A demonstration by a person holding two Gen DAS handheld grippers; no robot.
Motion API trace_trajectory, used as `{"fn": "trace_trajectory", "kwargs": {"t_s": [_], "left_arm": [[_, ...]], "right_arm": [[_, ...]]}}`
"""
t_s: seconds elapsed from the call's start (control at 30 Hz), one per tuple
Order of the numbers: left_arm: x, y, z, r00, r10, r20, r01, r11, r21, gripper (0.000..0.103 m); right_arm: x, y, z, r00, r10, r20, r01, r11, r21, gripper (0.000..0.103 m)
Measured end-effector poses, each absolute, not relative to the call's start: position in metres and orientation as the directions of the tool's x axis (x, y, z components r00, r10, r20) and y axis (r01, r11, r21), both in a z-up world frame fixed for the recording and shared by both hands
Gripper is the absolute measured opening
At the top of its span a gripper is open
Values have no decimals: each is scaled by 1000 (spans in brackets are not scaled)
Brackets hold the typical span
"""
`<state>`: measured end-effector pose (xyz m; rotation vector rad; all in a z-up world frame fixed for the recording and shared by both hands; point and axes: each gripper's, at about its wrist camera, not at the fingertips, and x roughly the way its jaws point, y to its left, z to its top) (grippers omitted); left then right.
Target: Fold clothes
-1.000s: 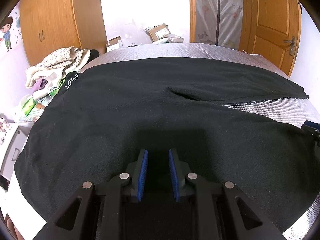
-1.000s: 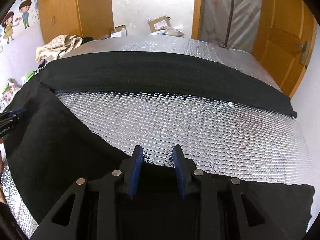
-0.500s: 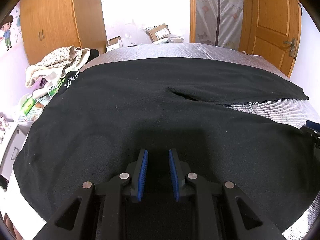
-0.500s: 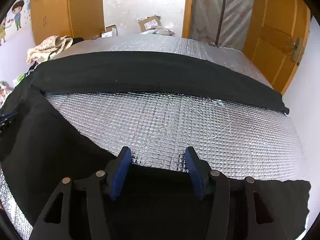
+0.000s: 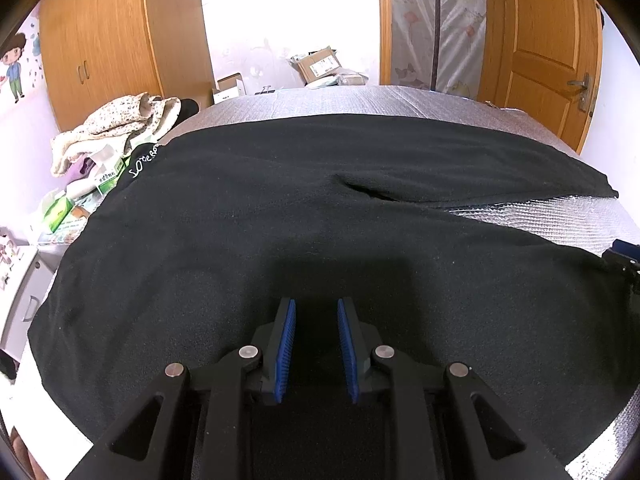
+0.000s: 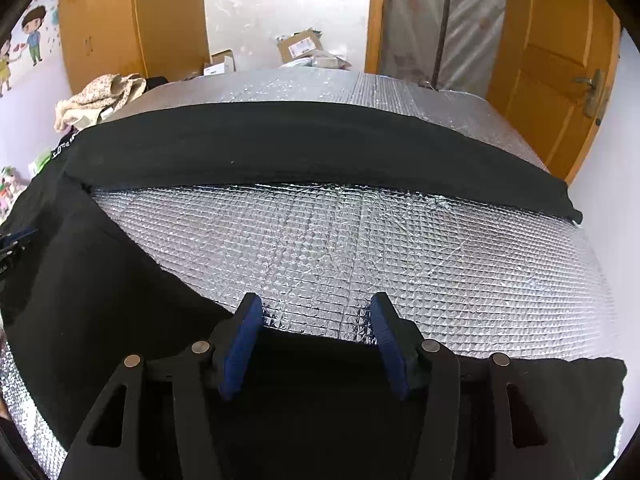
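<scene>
Your right gripper point(image 6: 316, 340) has spread its blue pads wide since a second ago and now stands released over the near hem of the black garment point(image 6: 120, 300), so that edge looks ready for a fresh pinch. Your left gripper point(image 5: 316, 344) hasn't moved, its pads part-open with cloth beneath; whether they pinch it, I cannot tell. The garment lies spread across a silver quilted mat point(image 6: 352, 248) (a bed-sized surface). Beyond: wooden wardrobe point(image 5: 108, 48), door point(image 5: 544, 52), piled laundry point(image 5: 116, 128).

The trousers point(image 5: 280, 220) lie spread across the foil mat point(image 6: 340, 248), with a clothes pile point(image 5: 116, 128) at its far-left corner.
</scene>
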<state>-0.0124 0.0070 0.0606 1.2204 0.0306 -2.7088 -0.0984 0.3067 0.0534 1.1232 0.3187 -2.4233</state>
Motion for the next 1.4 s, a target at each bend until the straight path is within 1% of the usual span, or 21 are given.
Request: {"fn": "trace_trajectory", "kwargs": {"t_s": [0.13, 0.43, 0.57, 0.7, 0.77, 0.87, 1.0, 1.23, 1.4], "left_arm": [[-12, 7, 60, -650, -147, -745, 164, -985, 52, 22], [-13, 16, 60, -640, -194, -744, 165, -980, 114, 23], [-13, 13, 61, -637, -180, -750, 164, -982, 96, 23], [-14, 7, 64, -625, -145, -767, 152, -986, 63, 22], [-13, 2, 68, -629, -125, -767, 149, -988, 39, 22], [-10, -3, 74, -655, -130, -744, 154, -987, 37, 22], [-9, -9, 82, -677, -136, -723, 163, -986, 33, 22], [-7, -19, 102, -719, -187, -669, 187, -980, 73, 22], [-11, -33, 119, -750, -209, -628, 201, -976, 86, 22]], "right_arm": [[-99, 307, 53, -568, -298, -767, 487, -873, -21, 58], [-98, 308, 54, -561, -307, -769, 484, -875, -3, 59], [-100, 311, 55, -551, -319, -771, 485, -874, 15, 59], [-102, 309, 58, -535, -313, -785, 508, -861, -3, 59], [-101, 308, 65, -527, -328, -784, 516, -856, 11, 59], [-96, 303, 82, -541, -391, -744, 547, -836, 42, 59], [-88, 284, 103, -556, -460, -692, 612, -790, 34, 59], [-77, 239, 122, -527, -536, -660, 717, -697, -6, 59], [-75, 217, 136, -517, -568, -640, 762, -646, -42, 59]]}}
